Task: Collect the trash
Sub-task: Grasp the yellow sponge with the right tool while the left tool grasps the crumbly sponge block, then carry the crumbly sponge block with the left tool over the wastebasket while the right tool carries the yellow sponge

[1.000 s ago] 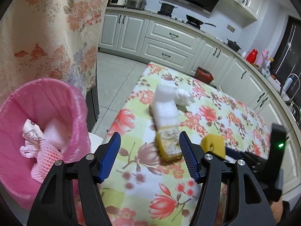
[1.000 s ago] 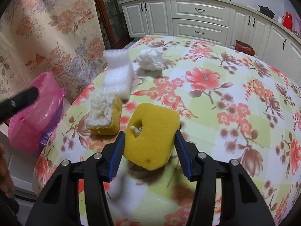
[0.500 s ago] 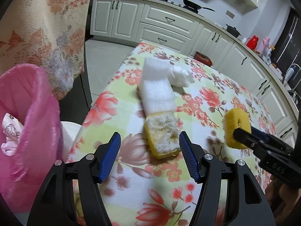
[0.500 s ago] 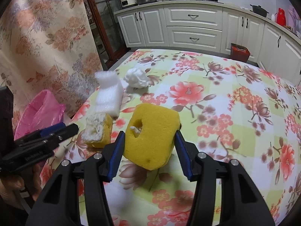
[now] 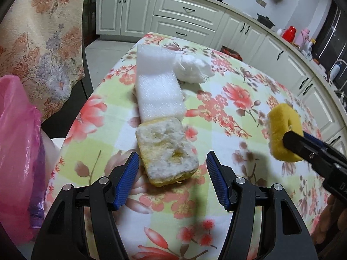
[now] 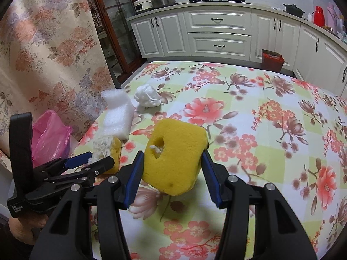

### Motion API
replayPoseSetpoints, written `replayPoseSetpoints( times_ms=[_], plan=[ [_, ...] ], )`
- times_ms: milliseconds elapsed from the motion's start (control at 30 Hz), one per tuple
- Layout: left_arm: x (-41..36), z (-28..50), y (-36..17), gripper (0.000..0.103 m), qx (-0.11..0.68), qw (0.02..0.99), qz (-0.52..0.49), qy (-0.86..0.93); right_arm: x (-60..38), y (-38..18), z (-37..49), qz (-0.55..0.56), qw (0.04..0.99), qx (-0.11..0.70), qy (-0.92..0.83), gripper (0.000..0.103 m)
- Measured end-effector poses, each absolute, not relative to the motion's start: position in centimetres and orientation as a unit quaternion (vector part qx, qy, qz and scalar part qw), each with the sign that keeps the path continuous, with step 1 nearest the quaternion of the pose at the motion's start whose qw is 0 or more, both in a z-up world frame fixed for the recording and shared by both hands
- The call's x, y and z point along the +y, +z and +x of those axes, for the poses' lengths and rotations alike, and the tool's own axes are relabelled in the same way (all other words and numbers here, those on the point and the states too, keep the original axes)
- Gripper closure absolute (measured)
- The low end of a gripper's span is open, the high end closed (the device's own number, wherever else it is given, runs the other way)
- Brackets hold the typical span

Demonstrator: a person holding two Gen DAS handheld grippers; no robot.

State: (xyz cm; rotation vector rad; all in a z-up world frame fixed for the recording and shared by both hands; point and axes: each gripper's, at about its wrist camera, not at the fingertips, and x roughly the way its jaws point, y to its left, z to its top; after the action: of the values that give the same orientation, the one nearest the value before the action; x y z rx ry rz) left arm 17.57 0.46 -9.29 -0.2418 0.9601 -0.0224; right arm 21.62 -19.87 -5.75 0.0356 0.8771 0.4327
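Left wrist view first: the left gripper [image 5: 172,176] hangs with its blue-padded jaws apart, straddling the worn yellow sponge block with a crumbly white top [image 5: 167,151], pads not touching it, lined up for a pinch across its narrow sides. That block lies on the floral tablecloth-covered table [image 5: 238,99], butted against the white foam slab [image 5: 158,86], with a crumpled white tissue ball [image 5: 192,70] just beyond. The pink plastic-lined trash bin [image 5: 19,151] waits off the table's edge at left (handy for a short drop).

Over to the right wrist view: the right gripper [image 6: 172,174] is clamped on the yellow sponge piece with a hole [image 6: 174,156], lifted clear of the cloth, presumably parked until the bin is free. The left gripper [image 6: 93,162] shows at lower left, beside the worn block [image 6: 108,149].
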Motion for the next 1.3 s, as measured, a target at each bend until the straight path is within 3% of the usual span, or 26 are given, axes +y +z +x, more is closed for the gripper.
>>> replayPoseSetpoints(
  times_ms=[67, 233, 800, 1300],
  plan=[
    [0.2, 17.6, -9.5, 0.055, 0.464, 0.880, -0.105, -0.007, -20.0, -5.7, 21.6, 0.018, 0.883, 0.421, 0.207, 0.051],
    [0.0, 17.5, -9.4, 0.060, 0.465, 0.880, -0.092, -0.004, -20.1, -5.7, 21.6, 0.018, 0.883, 0.421, 0.207, 0.051],
    [2.3, 13.4, -4.1, 0.060, 0.411, 0.904, -0.117, -0.003, -18.7, -3.9, 20.0, 0.007, 0.887, 0.406, 0.218, 0.051],
    [8.7, 7.6, 1.2, 0.060, 0.347, 0.926, -0.137, 0.054, -15.5, -0.9, 18.1, -0.015, 0.891, 0.382, 0.244, 0.051]
  ],
)
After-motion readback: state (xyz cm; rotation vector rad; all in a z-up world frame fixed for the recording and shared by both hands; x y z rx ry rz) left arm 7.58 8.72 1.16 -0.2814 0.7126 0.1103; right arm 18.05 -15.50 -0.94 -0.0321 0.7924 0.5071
